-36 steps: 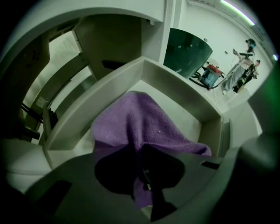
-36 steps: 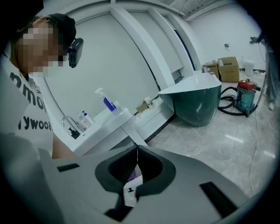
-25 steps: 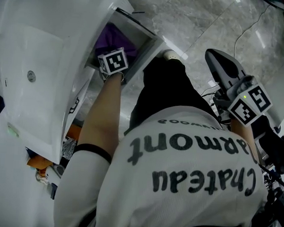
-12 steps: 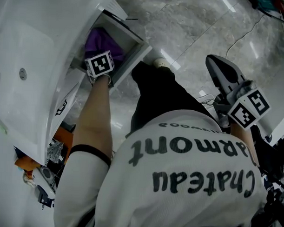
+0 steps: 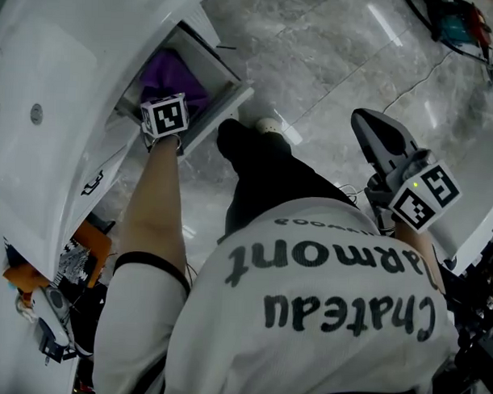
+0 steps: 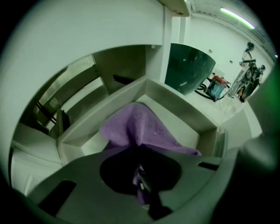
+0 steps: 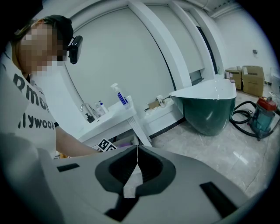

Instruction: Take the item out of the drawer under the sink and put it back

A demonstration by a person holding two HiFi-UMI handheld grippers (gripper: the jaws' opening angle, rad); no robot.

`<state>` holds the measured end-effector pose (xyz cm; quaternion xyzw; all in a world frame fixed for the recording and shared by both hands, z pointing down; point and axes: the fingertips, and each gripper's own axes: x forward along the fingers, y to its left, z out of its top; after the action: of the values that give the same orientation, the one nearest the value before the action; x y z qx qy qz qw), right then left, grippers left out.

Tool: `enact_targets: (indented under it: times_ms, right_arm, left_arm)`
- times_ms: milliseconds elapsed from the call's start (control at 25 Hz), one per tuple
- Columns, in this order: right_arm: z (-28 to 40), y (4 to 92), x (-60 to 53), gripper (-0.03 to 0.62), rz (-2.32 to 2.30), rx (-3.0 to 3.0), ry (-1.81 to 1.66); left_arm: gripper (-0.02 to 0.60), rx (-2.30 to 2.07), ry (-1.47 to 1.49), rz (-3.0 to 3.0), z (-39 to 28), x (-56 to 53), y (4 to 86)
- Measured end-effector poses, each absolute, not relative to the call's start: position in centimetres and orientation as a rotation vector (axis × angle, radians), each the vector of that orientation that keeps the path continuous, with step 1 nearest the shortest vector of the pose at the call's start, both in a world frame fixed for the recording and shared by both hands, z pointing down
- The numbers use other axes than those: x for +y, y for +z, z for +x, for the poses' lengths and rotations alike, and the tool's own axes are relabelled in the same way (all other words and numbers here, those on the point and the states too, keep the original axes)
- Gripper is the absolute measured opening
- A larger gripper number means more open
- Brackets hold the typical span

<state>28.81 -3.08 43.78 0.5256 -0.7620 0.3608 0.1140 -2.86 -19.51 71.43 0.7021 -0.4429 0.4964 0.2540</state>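
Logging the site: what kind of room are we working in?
Probably a bathroom, maybe a showroom mock-up: a sink with a tap, a green bathtub on a stone-tiled floor, and an open drawer under the sink.

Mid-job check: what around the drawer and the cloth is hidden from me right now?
Left gripper view: the left tongs, shut on the purple cloth, cover the cloth's near edge and the drawer floor below.
Head view: the marker cube hides that grip; the sink rim covers the drawer's back.
Right gripper view: the shut right tongs and the person's arm block the drawer.
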Motion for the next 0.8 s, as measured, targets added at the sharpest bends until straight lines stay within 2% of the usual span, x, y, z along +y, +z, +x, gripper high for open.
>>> enact_targets:
  times_ms: [520, 800]
  right_arm:
    - [25.7, 39.9, -4.7, 0.012, 1.373, -2.469, 0.899]
    - [24.9, 36.6, -5.2, 0.012, 1.334, -2.580, 0.796]
  left_arm:
    - [0.023, -1.346, 1.210, 2.227, 0.5, -17.5, 60.5]
    - [0.023, -1.495, 0.878, 2.283, 1.8, -15.8, 52.1]
